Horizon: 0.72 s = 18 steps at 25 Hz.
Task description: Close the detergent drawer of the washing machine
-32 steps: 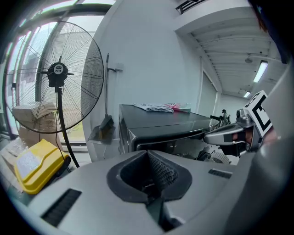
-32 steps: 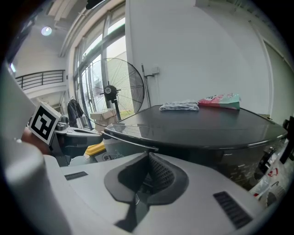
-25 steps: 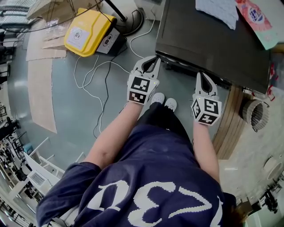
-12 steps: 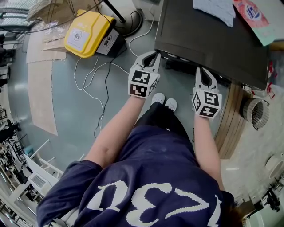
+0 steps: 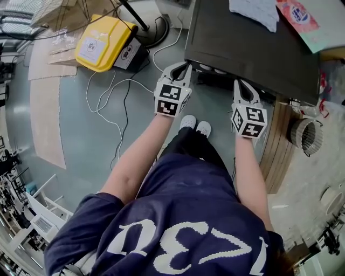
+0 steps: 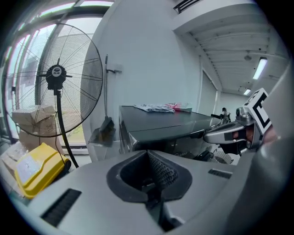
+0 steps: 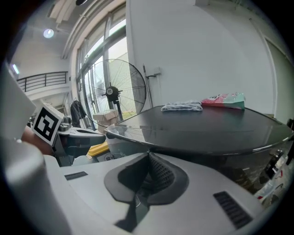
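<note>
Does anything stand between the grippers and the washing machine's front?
Nothing visible does. The shut left gripper and shut right gripper hang just short of the front edge of the dark grey washing machine, with only air between. The detergent drawer itself cannot be made out.

The head view looks steeply down onto the washing machine (image 5: pixel 253 48). Both gripper views face its top from near its front edge, and both show the fan (image 6: pixel 55 73).

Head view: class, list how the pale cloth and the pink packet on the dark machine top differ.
The cloth is whitish and rumpled; the packet is pink, printed and flat. The cloth lies left of the packet in this view. Both rest on the machine top.
</note>
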### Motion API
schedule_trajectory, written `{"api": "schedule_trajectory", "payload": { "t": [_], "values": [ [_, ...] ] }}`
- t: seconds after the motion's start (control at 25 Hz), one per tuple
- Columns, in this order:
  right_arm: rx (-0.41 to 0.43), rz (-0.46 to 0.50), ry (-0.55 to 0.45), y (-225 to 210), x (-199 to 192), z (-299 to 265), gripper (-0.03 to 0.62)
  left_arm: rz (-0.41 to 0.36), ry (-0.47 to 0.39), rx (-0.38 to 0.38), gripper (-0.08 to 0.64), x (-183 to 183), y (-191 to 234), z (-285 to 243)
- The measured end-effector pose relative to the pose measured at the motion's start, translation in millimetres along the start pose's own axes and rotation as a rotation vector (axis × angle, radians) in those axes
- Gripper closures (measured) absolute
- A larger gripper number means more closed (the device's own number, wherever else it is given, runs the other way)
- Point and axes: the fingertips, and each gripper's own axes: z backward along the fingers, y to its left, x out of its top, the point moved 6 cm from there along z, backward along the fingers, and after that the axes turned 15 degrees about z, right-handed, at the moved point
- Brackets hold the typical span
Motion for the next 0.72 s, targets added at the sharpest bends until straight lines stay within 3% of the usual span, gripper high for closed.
{"api": "schedule_trajectory", "payload": {
  "t": [0.32,0.6,0.72],
  "values": [
    [0.023,0.062,-0.115,-3,39,38,0.575,-0.014,-0.067,-0.029,0.54,24,-17,37],
    [-0.01,0.161,-0.242,-2,96,90,0.577,-0.023,-0.182,-0.037,0.54,77,-35,76],
    [-0.019,0.153,-0.319,-2,124,115,0.577,-0.045,-0.228,-0.036,0.54,100,-46,95]
  ]
}}
